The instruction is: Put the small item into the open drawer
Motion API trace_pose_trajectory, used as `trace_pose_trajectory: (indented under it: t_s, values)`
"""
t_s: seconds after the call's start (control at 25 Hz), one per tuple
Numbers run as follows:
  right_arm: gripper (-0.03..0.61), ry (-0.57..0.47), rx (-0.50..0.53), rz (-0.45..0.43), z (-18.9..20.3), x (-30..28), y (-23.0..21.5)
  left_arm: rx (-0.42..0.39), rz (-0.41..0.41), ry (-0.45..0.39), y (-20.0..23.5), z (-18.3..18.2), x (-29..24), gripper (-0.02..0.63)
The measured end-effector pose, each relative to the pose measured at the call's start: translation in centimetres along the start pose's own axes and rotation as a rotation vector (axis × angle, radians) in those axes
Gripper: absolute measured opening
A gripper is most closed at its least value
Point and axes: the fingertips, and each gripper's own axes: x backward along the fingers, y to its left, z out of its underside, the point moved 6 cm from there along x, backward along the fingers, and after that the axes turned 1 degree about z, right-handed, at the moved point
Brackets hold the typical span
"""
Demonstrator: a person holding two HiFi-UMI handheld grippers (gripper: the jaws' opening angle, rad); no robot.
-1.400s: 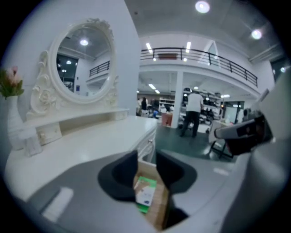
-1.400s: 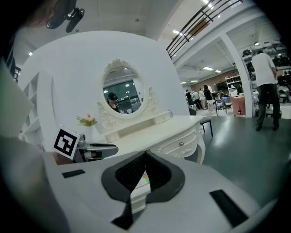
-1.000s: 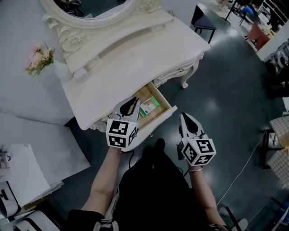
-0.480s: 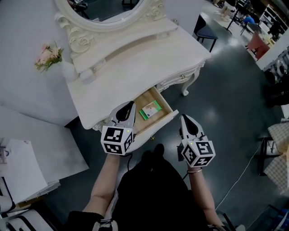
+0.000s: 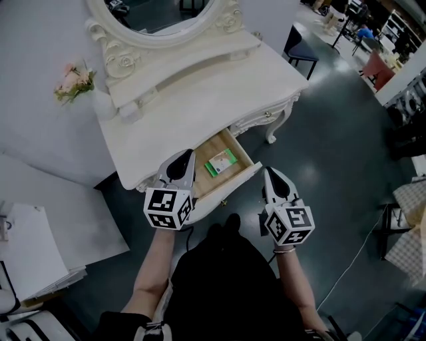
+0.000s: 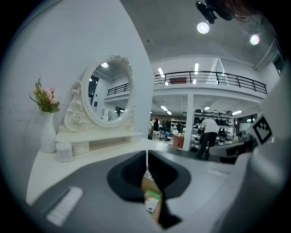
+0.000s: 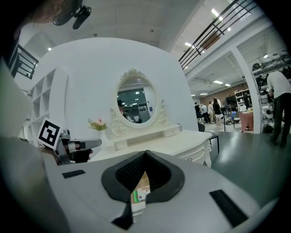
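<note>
Head view looks steeply down on a white bench (image 5: 200,100) with an oval mirror (image 5: 166,13) at its back and one wooden drawer (image 5: 241,177) pulled out toward the person. The task's thing, a small green-and-white packet (image 5: 220,162), lies flat on the drawer's bottom, about midway between its side walls and apart from them, so by how things lie the placing looks done. The left gripper (image 5: 186,158) hangs over the drawer's left front corner, and the left gripper view shows its jaws clenched together with nothing between them; the packet shows only beyond them, down in the drawer. The right gripper (image 5: 270,174) hovers just off the drawer's right front corner, clear of the front panel, and its own view also shows the jaws pressed together and empty. Neither gripper touches the packet. As for handling, it looks thin, flat and light, probably a card or foil wrapper with some stiffness, not fragile, though a glossy face could slip. Lying flush on the wood, it offers little to pinch from above. The better hold, I judge, is across its narrow width at one short end, with one jaw slid under a lifted edge, or after nudging it against a drawer wall to tip that edge up.
</note>
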Motion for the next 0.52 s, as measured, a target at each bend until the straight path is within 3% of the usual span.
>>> trace_pose_trajectory:
  t_s: [0.52]
  values:
    - [0.003,-0.015,0.011,0.007,-0.19,-0.11,0.44,-0.007,0.040,-0.018,0.25,-0.05,-0.26,0.008]
